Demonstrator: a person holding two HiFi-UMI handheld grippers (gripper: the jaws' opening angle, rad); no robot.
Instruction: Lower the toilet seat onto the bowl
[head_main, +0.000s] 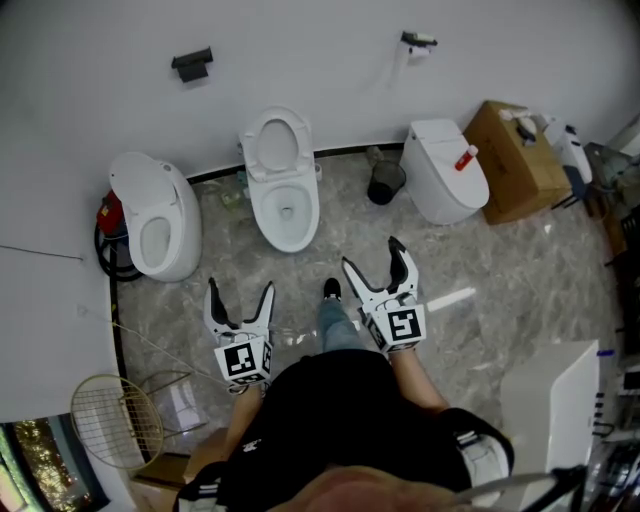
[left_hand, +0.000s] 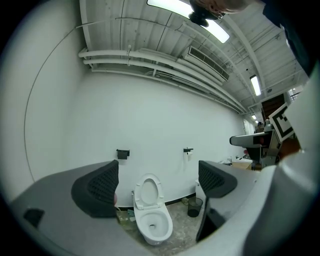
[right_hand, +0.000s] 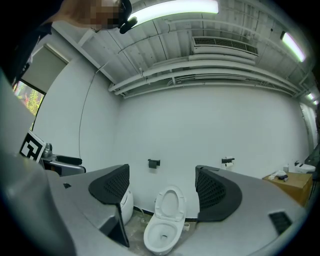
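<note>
Head view: toilet seat (head_main: 277, 143) upright against wall (head_main: 330, 60), bowl (head_main: 288, 212) uncovered below. Left tongs (head_main: 241, 290) and right tongs (head_main: 372, 256) both spread wide, empty, well short of bowl.

From my seat I see a plain white wall (head_main: 320, 50) meeting a grey marbled stone floor (head_main: 520, 280) along a thin black skirting strip (head_main: 345, 151). A black wall-mounted holder (head_main: 192, 63) and a small black bracket with a white paper roll (head_main: 418, 41) hang on that wall, well apart. A brown cardboard box (head_main: 515, 160) stands against the wall at the right, and a small black waste bin (head_main: 385, 183) sits near the skirting. Overhead I make out a pale ribbed ceiling (right_hand: 150, 45), a long bright strip light (right_hand: 172, 7), grey pipes (right_hand: 200, 75) and a rectangular slatted air vent (right_hand: 225, 45). A window with green foliage behind it (right_hand: 27, 90) shows at the left.
</note>
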